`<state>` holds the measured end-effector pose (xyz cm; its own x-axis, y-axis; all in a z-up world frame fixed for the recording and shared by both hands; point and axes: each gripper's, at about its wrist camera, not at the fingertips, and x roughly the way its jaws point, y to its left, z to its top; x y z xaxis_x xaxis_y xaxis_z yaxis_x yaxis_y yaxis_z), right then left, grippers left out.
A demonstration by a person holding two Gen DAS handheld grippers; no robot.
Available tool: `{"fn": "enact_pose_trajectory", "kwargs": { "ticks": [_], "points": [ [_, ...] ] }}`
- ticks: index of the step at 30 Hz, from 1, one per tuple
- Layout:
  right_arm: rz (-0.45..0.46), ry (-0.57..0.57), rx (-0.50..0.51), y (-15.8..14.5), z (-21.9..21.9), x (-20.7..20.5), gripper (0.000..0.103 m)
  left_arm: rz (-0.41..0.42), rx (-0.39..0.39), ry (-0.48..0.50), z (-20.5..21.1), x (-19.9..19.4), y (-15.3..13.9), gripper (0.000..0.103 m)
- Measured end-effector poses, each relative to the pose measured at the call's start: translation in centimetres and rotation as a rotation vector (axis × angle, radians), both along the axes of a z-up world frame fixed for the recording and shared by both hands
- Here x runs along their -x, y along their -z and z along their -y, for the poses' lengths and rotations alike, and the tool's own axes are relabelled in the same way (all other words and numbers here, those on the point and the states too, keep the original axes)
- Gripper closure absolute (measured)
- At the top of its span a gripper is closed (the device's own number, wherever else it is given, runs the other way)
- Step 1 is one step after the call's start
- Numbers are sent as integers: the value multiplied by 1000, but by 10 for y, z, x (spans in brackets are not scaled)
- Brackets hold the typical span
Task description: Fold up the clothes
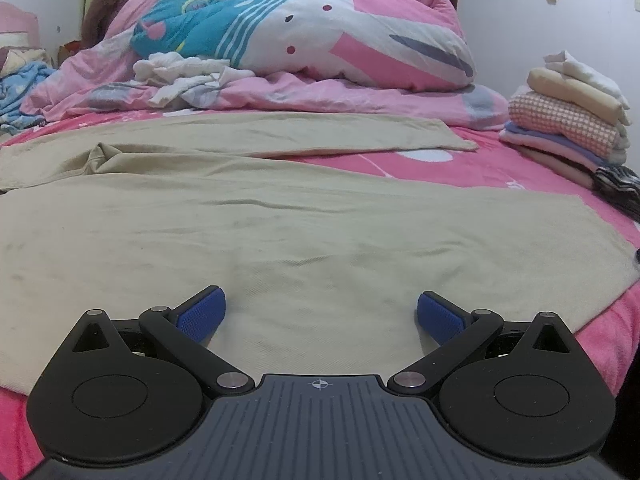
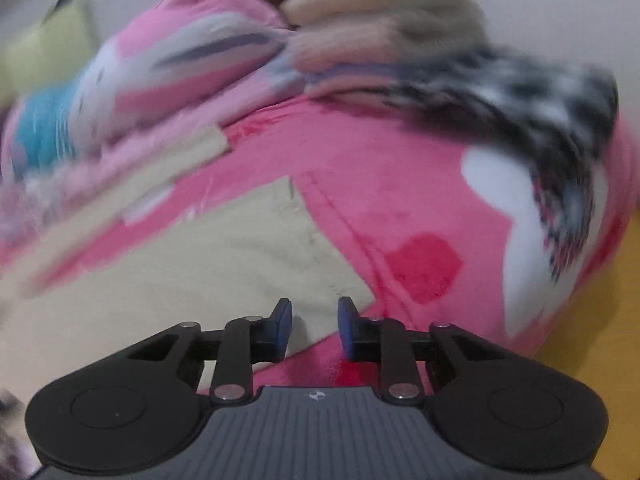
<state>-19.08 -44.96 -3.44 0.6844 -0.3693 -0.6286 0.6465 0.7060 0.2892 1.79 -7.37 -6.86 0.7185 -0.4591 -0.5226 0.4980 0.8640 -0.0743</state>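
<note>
Beige trousers (image 1: 280, 220) lie spread flat across the pink bed sheet (image 1: 400, 164), one leg nearer and one farther back. My left gripper (image 1: 321, 300) hovers low over the near leg with its blue pads wide apart and nothing between them. The right wrist view is motion-blurred. There my right gripper (image 2: 314, 308) stands at the hem corner of the beige trousers (image 2: 240, 264), its pads a narrow gap apart and not pressing on the cloth, which lies just beyond them on the sheet (image 2: 360, 160).
A stack of folded clothes (image 1: 568, 112) sits at the right on the bed, with a black-and-white garment (image 1: 616, 184) beside it. A rolled pink quilt (image 1: 320, 32) and crumpled white cloth (image 1: 184, 76) lie at the back. The bed edge and yellow floor (image 2: 600, 320) are at the right.
</note>
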Motion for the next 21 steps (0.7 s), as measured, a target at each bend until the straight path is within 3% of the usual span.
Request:
{"fn": "enact_pose_trajectory", "kwargs": {
  "ticks": [2, 7, 11, 16, 19, 21],
  "points": [
    [-36, 52, 131, -10, -17, -3, 65, 4, -1, -2, 0, 1, 0, 0],
    [68, -150, 219, -23, -64, -19, 59, 11, 1, -7, 0, 2, 2, 0],
    [43, -301, 297, -21, -91, -48, 45, 8, 1, -11, 1, 1, 2, 0],
    [-134, -484, 265, 0, -95, -86, 23, 9, 3, -7, 0, 1, 2, 0],
    [-138, -539, 171, 1, -90, -93, 0, 13, 2, -9, 0, 1, 3, 0],
    [-148, -560, 163, 1, -91, -97, 0, 12, 4, -15, 0, 0, 4, 0]
  ]
}}
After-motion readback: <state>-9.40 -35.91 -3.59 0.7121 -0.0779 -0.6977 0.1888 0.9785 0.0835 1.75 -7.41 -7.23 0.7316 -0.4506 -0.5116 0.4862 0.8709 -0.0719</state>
